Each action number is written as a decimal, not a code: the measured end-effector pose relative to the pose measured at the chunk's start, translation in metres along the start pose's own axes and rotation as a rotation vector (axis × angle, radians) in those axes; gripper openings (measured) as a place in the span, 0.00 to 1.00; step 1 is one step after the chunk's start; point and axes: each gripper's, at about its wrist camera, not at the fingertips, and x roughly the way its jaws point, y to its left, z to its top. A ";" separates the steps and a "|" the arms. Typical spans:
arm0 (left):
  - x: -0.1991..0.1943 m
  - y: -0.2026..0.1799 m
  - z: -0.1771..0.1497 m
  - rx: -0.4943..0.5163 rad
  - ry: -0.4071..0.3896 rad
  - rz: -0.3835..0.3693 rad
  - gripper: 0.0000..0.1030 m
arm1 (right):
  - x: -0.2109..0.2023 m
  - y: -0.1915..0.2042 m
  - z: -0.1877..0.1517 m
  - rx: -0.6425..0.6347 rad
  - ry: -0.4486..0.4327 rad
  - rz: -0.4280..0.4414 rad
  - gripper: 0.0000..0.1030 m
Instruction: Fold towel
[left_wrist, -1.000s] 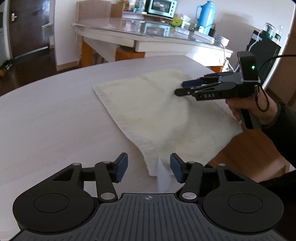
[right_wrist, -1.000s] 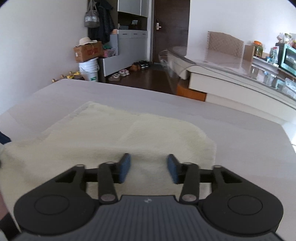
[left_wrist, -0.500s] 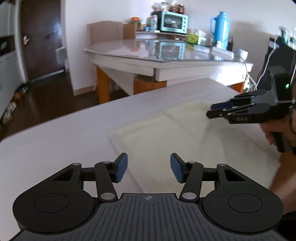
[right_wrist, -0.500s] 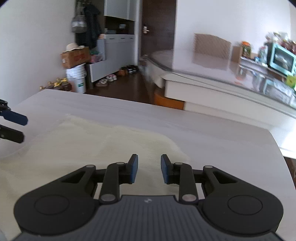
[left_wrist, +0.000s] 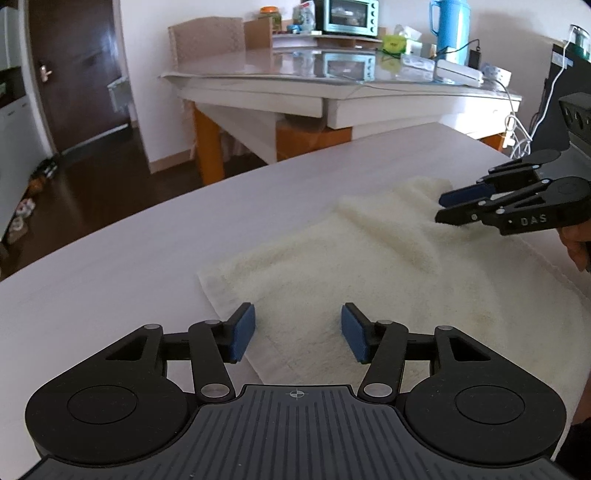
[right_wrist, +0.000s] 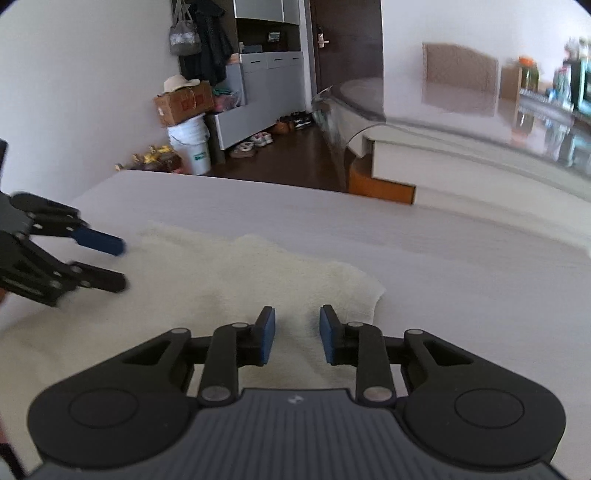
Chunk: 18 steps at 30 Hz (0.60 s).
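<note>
Right now the cream towel (left_wrist: 369, 280) lies spread on the pale table (left_wrist: 110, 266), rumpled rather than flat, with a raised ridge of cloth running toward its far end. Its near-left corner sits well in from the table's left edge, and its right side reaches toward the table's right edge, where the person's hand (left_wrist: 578, 245) shows.

In the left wrist view, the left gripper (left_wrist: 298, 332) hovers low over the near end of the towel with its blue-padded fingers (left_wrist: 242, 334) spread wide, nothing between them. Whether the fingertips touch the cloth cannot be told. The left finger is over the towel's left hem, the right finger over the pile further in.

Further off, at the right of that view, the right gripper (left_wrist: 448, 208) hangs over the towel's far part, just beside the ridge. Its jaws stand apart with a moderate gap, narrower than the left's, and hold no cloth.

From the right wrist view, the right gripper (right_wrist: 297, 334) points across the towel (right_wrist: 229, 280) toward the far corner, which curls near the middle of the table (right_wrist: 443, 258). The left gripper (right_wrist: 120, 264) enters from the left, blurred, its two fingers parted above the cloth. A glass-topped side table (left_wrist: 332, 77) stands beyond the table's far edge.
</note>
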 end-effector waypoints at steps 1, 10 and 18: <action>0.001 0.001 0.001 -0.002 -0.001 0.003 0.57 | 0.002 -0.003 0.001 0.008 -0.005 -0.015 0.27; 0.004 0.003 0.005 -0.016 0.006 0.025 0.57 | 0.004 -0.006 0.007 -0.015 0.017 -0.045 0.34; -0.023 -0.003 -0.001 -0.028 -0.053 0.045 0.62 | -0.065 0.001 -0.014 0.002 -0.072 0.001 0.43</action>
